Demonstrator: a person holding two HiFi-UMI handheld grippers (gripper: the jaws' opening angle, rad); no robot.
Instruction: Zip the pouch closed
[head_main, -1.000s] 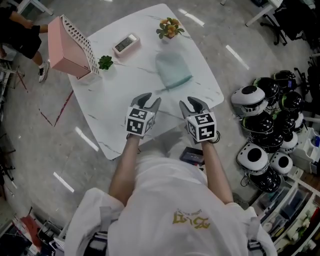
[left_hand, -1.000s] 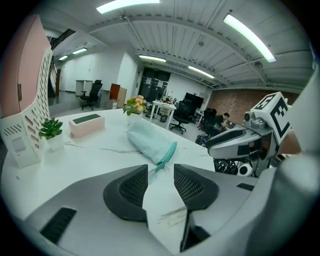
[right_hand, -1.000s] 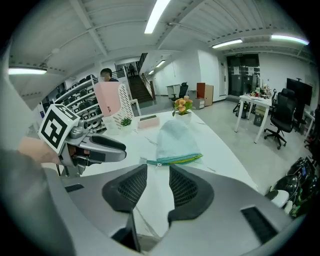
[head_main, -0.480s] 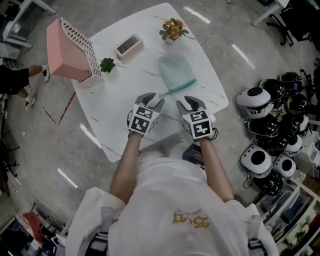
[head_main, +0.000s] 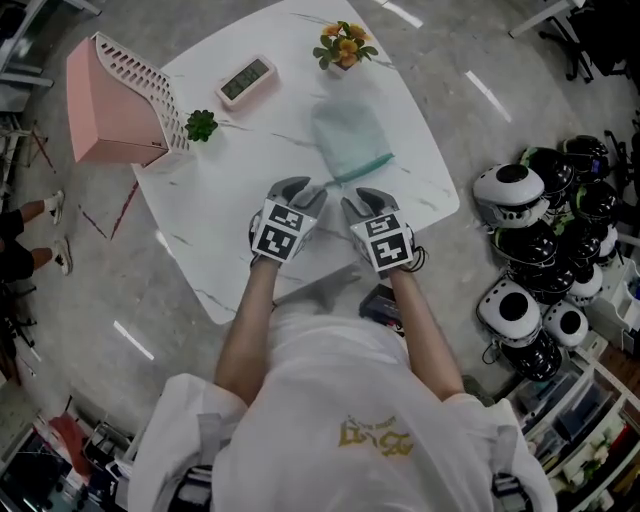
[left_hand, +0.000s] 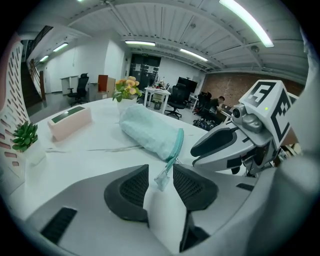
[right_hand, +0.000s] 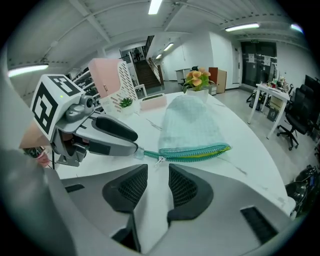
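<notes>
Left gripper (left_hand: 161, 169): jaws stood apart, lately closing a little; zipper tail tab (left_hand: 162, 180) sat between the tips, unpressed. Right gripper (right_hand: 158, 171): jaws apart, empty; zipper pull (right_hand: 160, 159) just beyond. Mint pouch (head_main: 347, 140): lay mid-table (head_main: 220, 210), just beyond both.

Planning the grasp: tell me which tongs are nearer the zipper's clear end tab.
Left. The left tongs, jaws just closing further, flank the end tab without pinching; the right tongs hover short of it, facing the slider.
</notes>
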